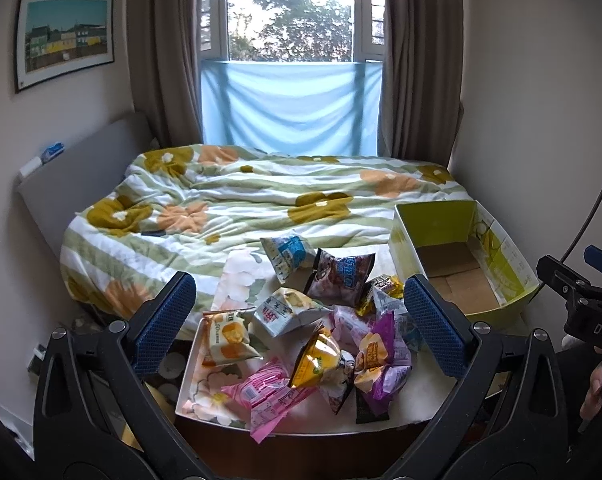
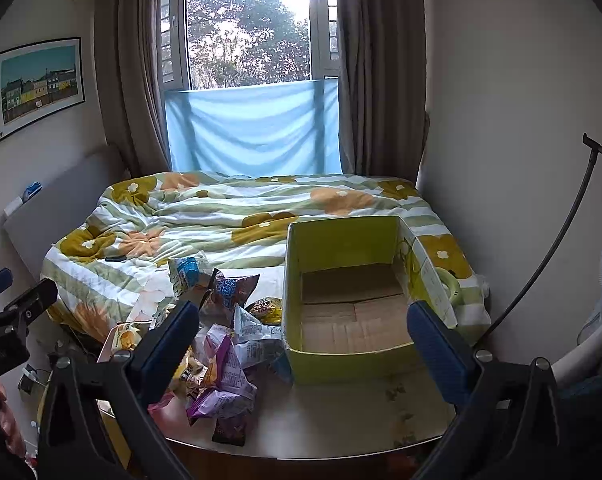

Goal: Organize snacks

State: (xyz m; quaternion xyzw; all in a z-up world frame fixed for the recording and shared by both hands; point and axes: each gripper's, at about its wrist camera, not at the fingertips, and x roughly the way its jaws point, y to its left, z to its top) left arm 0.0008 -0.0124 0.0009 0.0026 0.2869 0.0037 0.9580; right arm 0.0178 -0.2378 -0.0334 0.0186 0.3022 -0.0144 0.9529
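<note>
Left wrist view: your left gripper [image 1: 299, 320] has its fingers spread wide, the snack packets [image 1: 301, 336] heaped between them. Your right gripper [image 2: 303, 344] is spread too, holding nothing, with the open cardboard box [image 2: 341, 240] just ahead between its fingers.

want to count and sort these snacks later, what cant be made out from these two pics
- Pile's total count: in both views the snack packets overlap; right wrist view, the right gripper's left finger covers part.
- Packet print: too small and blurred to read, both views.
- Green box floor nearest the camera: its front wall hides it, right wrist view.
- Floral tray: mostly buried; left gripper hides a corner, left wrist view.
</note>
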